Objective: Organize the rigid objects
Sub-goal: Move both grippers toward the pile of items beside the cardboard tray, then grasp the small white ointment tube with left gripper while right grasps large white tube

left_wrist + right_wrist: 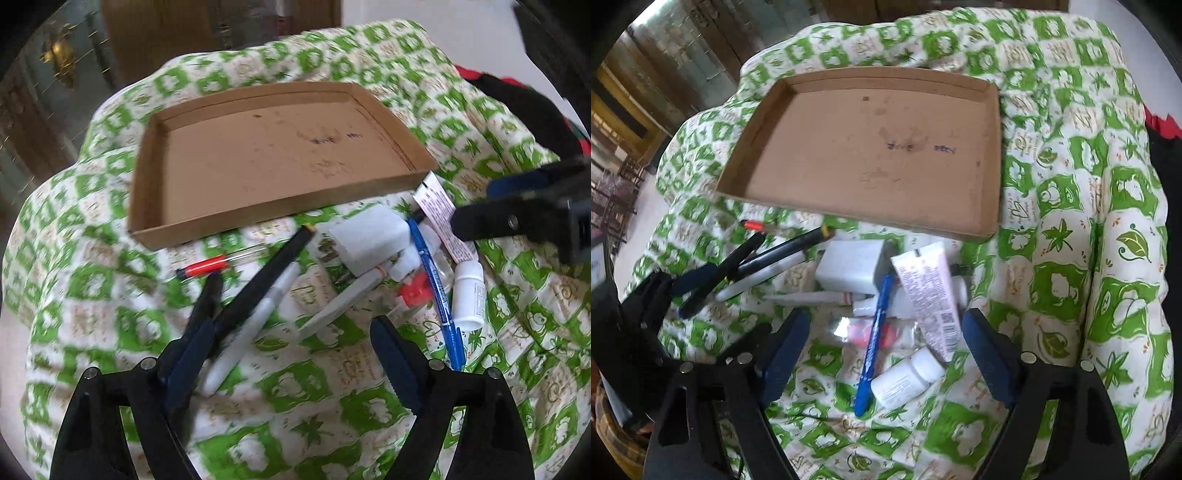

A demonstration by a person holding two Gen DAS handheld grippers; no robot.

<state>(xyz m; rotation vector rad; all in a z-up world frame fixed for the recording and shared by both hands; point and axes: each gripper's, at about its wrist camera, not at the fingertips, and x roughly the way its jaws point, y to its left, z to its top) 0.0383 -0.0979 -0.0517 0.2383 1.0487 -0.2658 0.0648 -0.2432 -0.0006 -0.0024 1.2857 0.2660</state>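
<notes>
An empty shallow cardboard tray [258, 214] [849, 218] lies on a green-patterned quilt. In front of it is a loose pile: a white block [364, 240] [849, 269], a blue pen [439, 291] [873, 339], a white bottle [469, 295] [905, 376], a tube [443, 218] [931, 295], a black pen [266, 273] [790, 243], a white marker [255, 325] [764, 275] and a red-capped clear pen [214, 266]. My left gripper [296, 301] [720, 273] is open around the black pen and marker. My right gripper [886, 314] [517, 214] is open over the blue pen, bottle and tube.
The quilt [332, 398] [1071, 221] is bumpy and falls away at its edges. A grey pen [340, 306] and a red piece in clear wrap [864, 330] also lie in the pile. Black and red fabric [517, 99] sits at the right. Wooden furniture stands behind.
</notes>
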